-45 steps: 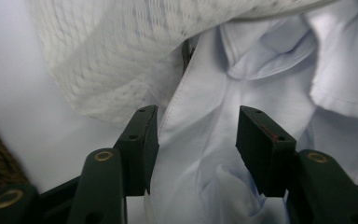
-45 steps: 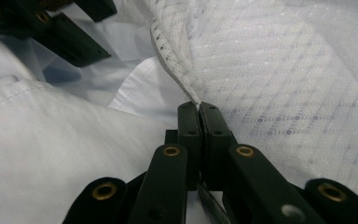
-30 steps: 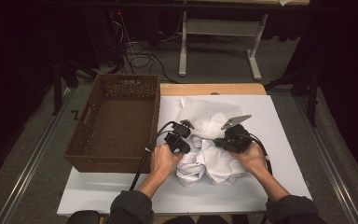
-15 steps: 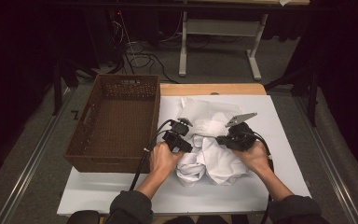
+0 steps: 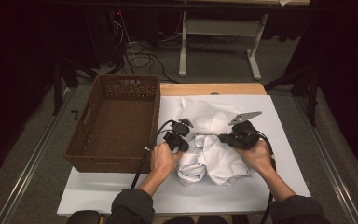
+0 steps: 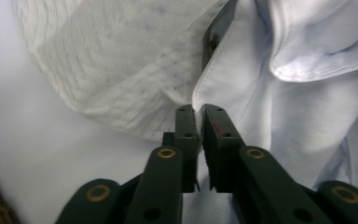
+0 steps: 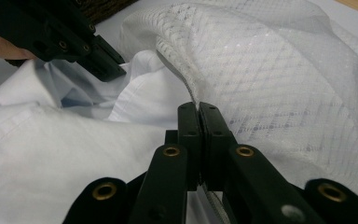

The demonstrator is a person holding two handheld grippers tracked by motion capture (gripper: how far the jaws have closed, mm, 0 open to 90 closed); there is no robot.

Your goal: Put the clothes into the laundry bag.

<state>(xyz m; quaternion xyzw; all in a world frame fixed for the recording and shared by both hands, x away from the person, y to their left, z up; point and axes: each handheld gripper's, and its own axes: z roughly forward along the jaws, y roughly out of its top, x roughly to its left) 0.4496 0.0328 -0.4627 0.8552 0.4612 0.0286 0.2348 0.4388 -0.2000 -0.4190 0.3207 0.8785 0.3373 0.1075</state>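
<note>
Left gripper [image 5: 182, 135] has just snapped closed again on the pale-blue shirt's [image 5: 214, 161] hem, right gripper [image 5: 227, 138] clamps the mesh cloth [image 5: 200, 112] at three o'clock, basket [image 5: 116, 123] at nine.

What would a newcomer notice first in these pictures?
First, the heap of white garments at the middle of the white table, with the left claw and right claw pinching the cloth from either side. Next, the brown wicker basket at the table's left edge.
</note>
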